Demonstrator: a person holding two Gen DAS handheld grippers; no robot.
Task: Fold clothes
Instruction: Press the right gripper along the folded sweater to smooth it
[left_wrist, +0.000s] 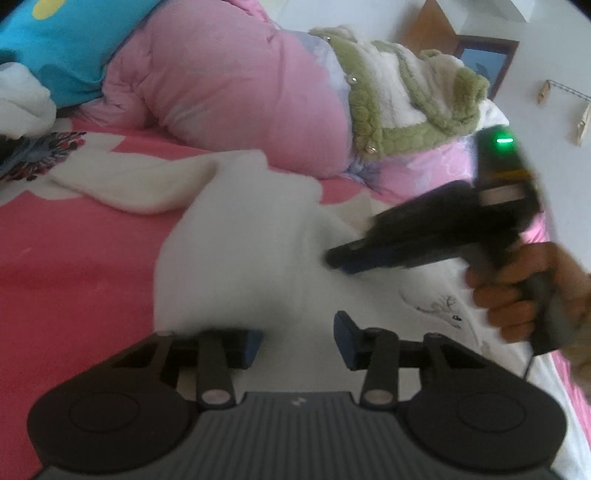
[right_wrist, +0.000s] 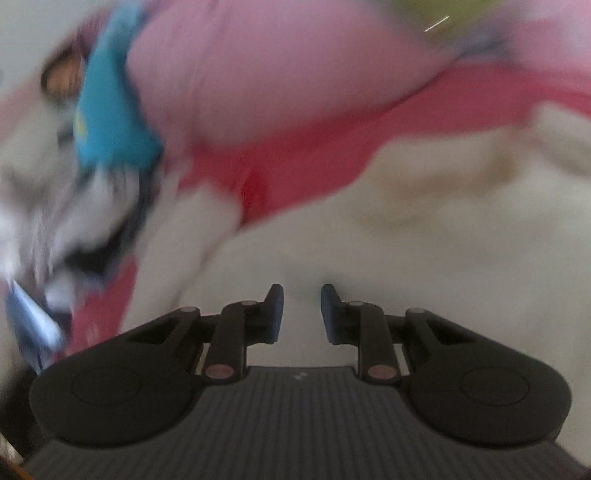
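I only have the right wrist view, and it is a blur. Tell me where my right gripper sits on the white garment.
Observer: In the left wrist view, the right gripper points its tips at the white garment from the right of the picture, about midway up the cloth.
Operator: Report the sleeve.
Observer: One sleeve lies stretched out to the left across the pink sheet.
Operator: Now give me the left gripper.
Observer: The left gripper is open at the garment's near edge, with nothing pinched between its pads.
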